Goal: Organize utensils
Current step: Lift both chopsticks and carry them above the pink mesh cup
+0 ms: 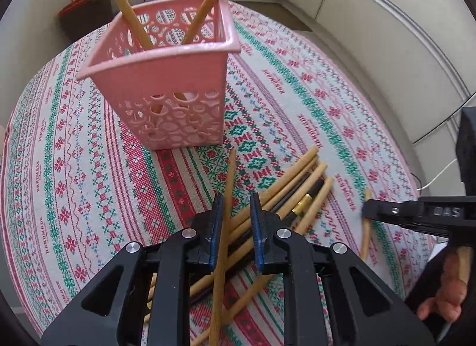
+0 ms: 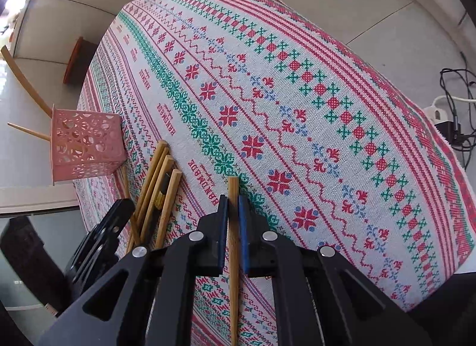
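Right gripper [image 2: 233, 207]: my jaws pinch one chopstick [image 2: 233, 254].
Left gripper [image 1: 235, 218]: jaws apart, a stick [image 1: 227, 197] loose between them.
Basket [image 1: 166, 90]: upright beyond the pile [image 1: 297, 191], two sticks inside.
Tip: I should lift clear, then drop it tip-first.

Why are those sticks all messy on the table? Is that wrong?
Yes, a bit. The chopsticks lie in a loose, crossed heap on the cloth beside the pink basket, which holds only two. One dark chopstick is mixed in. Nothing looks broken or spilled.
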Demonstrator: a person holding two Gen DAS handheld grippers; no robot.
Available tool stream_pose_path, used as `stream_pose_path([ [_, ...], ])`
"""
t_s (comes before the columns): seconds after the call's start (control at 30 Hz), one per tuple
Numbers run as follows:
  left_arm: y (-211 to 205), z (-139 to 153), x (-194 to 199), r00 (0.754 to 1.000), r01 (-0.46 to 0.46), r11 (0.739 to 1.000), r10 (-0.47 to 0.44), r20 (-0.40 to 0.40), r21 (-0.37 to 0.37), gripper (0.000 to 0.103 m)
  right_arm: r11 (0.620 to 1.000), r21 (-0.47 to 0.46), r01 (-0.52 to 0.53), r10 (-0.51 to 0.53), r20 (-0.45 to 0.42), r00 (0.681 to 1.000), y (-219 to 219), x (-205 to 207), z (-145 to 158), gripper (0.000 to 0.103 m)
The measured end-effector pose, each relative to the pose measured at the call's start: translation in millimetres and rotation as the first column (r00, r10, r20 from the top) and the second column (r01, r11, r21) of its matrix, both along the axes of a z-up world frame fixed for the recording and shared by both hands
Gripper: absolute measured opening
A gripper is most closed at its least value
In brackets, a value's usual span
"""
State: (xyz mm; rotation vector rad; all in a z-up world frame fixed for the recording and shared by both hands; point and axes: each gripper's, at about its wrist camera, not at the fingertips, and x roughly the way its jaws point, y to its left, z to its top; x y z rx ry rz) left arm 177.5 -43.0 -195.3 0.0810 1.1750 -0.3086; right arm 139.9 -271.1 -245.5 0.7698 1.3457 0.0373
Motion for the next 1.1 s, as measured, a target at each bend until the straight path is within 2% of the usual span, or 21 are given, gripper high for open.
stream_pose_path([
  [0.17,-7,-11,9,1.000,0.007,0.999,-0.008,0.025,0.046,0.016,1.000,0.006,-0.016,0.016,0.005,1.000,-3,-1,0,0.006],
  [0.2,-8,-11,9,1.000,0.010,0.998,-0.012,0.029,0.055,0.006,1.000,0.005,-0.018,0.018,0.005,1.000,-2,1,0,0.006],
  [0.3,-6,-2,2,0.999,0.018,0.999,-0.020,0.047,0.035,0.005,1.000,-0.009,-0.028,0.028,0.015,0.999,3,4,2,0.008],
  [0.37,4,15,-9,0.997,0.018,1.000,-0.017,0.069,-0.016,0.005,0.999,-0.014,-0.038,0.038,0.032,0.999,6,1,8,0.008],
  [0.47,20,44,-30,0.994,0.020,0.995,-0.010,0.112,-0.096,0.005,0.998,-0.017,-0.066,0.067,0.102,0.992,12,-9,27,0.008],
  [0.57,34,72,-50,0.984,0.020,0.991,0.004,0.180,-0.134,0.005,0.995,-0.023,-0.100,0.102,0.163,0.981,16,-25,49,0.008],
  [0.7,47,103,-81,0.965,-0.029,0.978,0.081,0.248,-0.208,0.005,0.991,-0.016,-0.130,0.130,0.231,0.964,18,-46,74,0.008],
  [0.77,53,115,-97,0.954,-0.049,0.973,0.113,0.278,-0.227,0.005,0.988,-0.019,-0.153,0.152,0.275,0.949,20,-58,89,0.008],
  [0.9,59,137,-125,0.930,-0.063,0.966,0.147,0.336,-0.250,0.005,0.977,-0.086,-0.197,0.214,0.344,0.914,31,-78,117,0.008],
  [1.1,65,170,-141,0.905,-0.069,0.965,0.167,0.392,-0.252,0.005,0.966,-0.135,-0.222,0.259,0.429,0.865,42,-95,166,0.008],
])
